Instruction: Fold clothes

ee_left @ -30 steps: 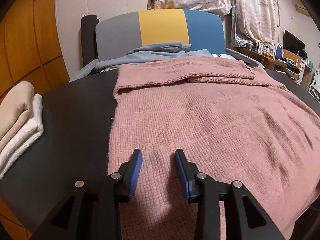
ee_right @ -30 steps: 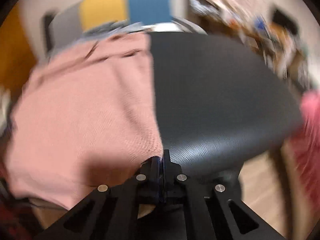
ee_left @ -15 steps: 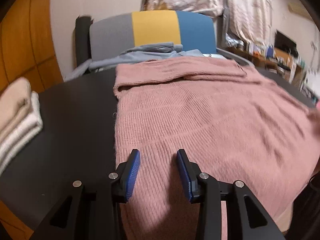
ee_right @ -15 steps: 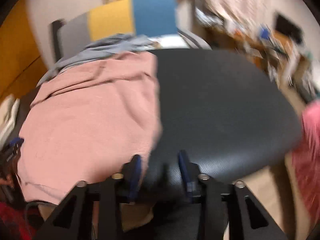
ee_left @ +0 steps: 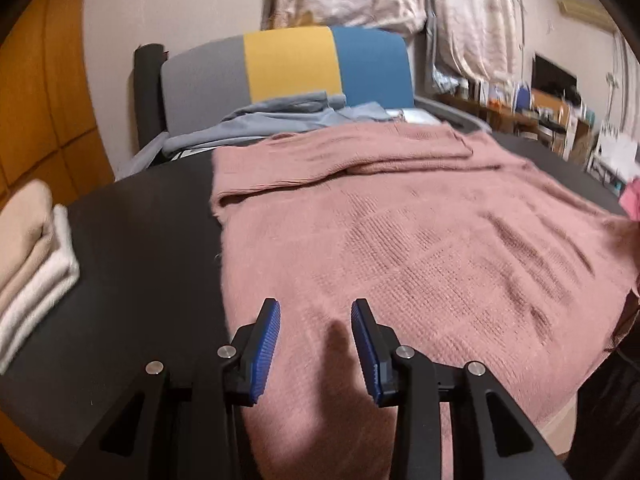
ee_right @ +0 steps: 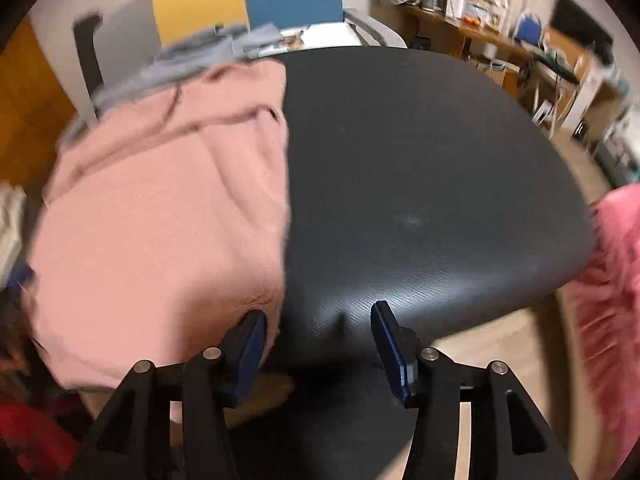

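A pink knitted garment (ee_left: 400, 232) lies spread flat on the black round table (ee_left: 152, 248), with a folded sleeve across its far end. My left gripper (ee_left: 316, 340) is open and empty, just above the garment's near left part. In the right wrist view the same garment (ee_right: 160, 220) covers the left half of the table (ee_right: 420, 184). My right gripper (ee_right: 320, 332) is open and empty above the table's near edge, its left finger (ee_right: 250, 340) beside the garment's right hem.
A stack of folded cream and white clothes (ee_left: 28, 256) sits at the table's left edge. A grey garment (ee_left: 280, 120) lies on a grey, yellow and blue chair (ee_left: 288, 64) behind the table. Something bright pink (ee_right: 612, 280) is at the right, beyond the table.
My right gripper has opened and let go of the pink garment's hem, which now lies on the table. My left gripper has stayed open, shifting only slightly over the garment.
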`<state>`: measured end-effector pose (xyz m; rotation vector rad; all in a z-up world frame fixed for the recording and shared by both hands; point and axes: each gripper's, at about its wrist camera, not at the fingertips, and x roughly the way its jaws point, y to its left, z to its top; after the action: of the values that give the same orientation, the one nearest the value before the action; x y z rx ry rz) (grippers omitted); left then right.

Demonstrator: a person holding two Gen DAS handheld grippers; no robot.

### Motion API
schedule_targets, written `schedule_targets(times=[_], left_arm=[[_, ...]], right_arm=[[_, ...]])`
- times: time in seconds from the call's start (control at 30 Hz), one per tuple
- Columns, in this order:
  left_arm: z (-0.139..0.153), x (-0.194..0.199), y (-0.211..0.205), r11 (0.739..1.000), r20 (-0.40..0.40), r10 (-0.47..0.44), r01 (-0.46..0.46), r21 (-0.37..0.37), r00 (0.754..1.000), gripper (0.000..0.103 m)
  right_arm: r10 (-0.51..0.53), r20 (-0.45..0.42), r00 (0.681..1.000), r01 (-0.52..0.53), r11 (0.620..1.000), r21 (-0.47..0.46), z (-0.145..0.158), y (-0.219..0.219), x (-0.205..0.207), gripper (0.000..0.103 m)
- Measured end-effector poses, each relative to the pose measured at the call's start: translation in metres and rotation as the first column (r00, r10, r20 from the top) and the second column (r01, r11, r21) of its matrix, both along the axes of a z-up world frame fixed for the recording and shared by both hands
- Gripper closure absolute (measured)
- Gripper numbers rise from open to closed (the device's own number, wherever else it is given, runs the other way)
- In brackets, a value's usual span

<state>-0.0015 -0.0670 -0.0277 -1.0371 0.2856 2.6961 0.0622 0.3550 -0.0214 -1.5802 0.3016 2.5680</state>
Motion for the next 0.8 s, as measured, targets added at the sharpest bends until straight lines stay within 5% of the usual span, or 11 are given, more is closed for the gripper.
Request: schedule_targets(times=[0.1,0.2,0.27,0.33,0.37,0.47,0.57,0.7,0.8], left_arm=[[-0.01,-0.006,0.002,0.999,0.012,0.003,-0.003,-0.036,1.0,0.063],[-0.007,-0.008,-0.001,1.0,0.024,0.016,-0.016,-0.02,1.0,0.063],[0.001,-0.009,0.0,0.999,0.004,0.032,-0.032,0.003,0.999,0.065],[0.008,-0.012,0.003,0.999,-0.012,0.034,-0.033,0.028,0.999,0.065],[0.01,-0.015,0.007,0.999,-0.014,0.025,-0.024,0.031,1.0,0.065],[0.006,-0.031,0.016,0.999,0.008,0.032,-0.032,-0.005,0.999,0.065],[-0.008,-0.041,0.018,0.997,0.046,0.05,-0.047,-0.061,0.998,0.065],[-0.017,-0.033,0.019,0.994,-0.018,0.026,-0.028,-0.106,1.0,0.062],[-0.021,-0.035,0.026,0.986,-0.045,0.014,-0.022,-0.166,0.999,0.059]], right_arm=[[0.133,0.109,0.985,-0.129,0.991,-0.043,-0.016,-0.009,0.003,0.052],[0.037,0.192,0.981,-0.065,0.987,0.144,-0.017,0.011,0.023,0.052],[-0.088,0.129,0.988,0.069,0.987,0.144,-0.005,0.036,0.034,0.057],[-0.162,-0.032,0.986,0.164,0.983,0.088,0.017,0.051,0.037,0.078],[-0.14,-0.085,0.987,0.144,0.988,0.047,0.018,0.047,0.022,0.086],[-0.038,-0.197,0.98,0.035,0.999,-0.021,0.013,0.029,-0.035,0.086],[0.09,-0.139,0.986,-0.077,0.992,0.097,-0.012,-0.002,-0.104,0.083],[0.127,-0.015,0.992,-0.122,0.976,0.181,-0.046,-0.019,-0.156,0.08],[0.084,-0.042,0.996,-0.078,0.988,0.137,-0.046,-0.019,-0.169,0.097]])
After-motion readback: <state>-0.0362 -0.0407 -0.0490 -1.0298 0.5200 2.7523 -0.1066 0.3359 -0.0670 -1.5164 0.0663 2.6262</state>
